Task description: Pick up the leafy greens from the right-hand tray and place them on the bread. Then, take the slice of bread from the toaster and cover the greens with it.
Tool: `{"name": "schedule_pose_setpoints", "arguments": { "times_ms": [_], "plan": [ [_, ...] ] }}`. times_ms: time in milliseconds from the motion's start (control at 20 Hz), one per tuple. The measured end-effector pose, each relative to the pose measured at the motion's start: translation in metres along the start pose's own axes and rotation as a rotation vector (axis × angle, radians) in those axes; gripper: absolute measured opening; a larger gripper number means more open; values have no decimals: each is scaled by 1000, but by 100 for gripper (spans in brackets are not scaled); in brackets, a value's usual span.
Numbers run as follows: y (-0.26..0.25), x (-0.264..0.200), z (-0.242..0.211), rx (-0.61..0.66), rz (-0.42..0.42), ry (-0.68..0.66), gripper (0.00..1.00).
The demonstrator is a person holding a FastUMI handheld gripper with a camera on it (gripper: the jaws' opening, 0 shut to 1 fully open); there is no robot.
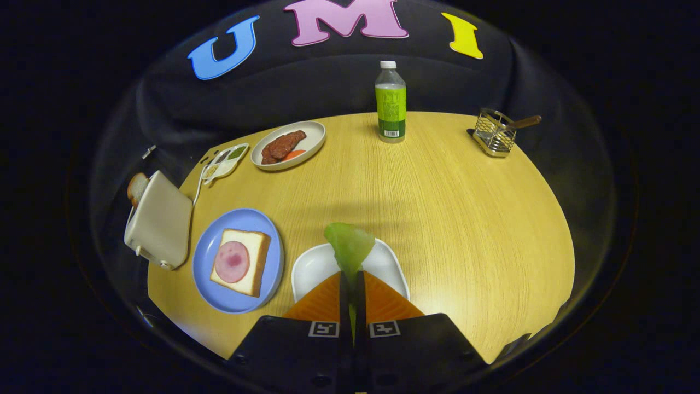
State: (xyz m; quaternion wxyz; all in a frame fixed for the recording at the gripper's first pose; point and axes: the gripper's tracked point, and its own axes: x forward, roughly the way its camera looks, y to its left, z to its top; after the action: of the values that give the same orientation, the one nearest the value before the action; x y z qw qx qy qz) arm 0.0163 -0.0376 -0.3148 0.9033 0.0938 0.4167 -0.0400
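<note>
The claw [353, 279] is clenched on a leaf of leafy greens [350, 247], its two fingers pressed close together with the leaf's lower end pinched between them and the rest standing up just beyond the tips. The leaf appears lifted above the white tray [313, 268] that lies directly beneath the fingers, which suggests the pick is done and the carry is the step in hand. Just beside the tray, to the left, a blue plate [210, 257] holds a square slice of bread [257, 262] topped with a round of ham [232, 261]; this is where the greens belong. Farther left, at the edge of the wooden bench [437, 208], a cream toaster [159, 221] stands with a second bread slice [136, 187] poking out, ready for the covering step. Beyond, well apart, sit a plate of meat [288, 145], a green-labelled bottle [390, 104] and a wire holder [495, 133].
</note>
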Motion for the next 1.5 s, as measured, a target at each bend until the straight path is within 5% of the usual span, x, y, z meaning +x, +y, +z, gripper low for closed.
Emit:
{"name": "schedule_pose_setpoints", "arguments": {
  "times_ms": [650,1050,1500],
  "plan": [
    [133,-6,43,-78,229,-7,6],
    [173,29,28,-124,227,60,6],
    [183,48,18,-133,210,86,25]
  ]
}}
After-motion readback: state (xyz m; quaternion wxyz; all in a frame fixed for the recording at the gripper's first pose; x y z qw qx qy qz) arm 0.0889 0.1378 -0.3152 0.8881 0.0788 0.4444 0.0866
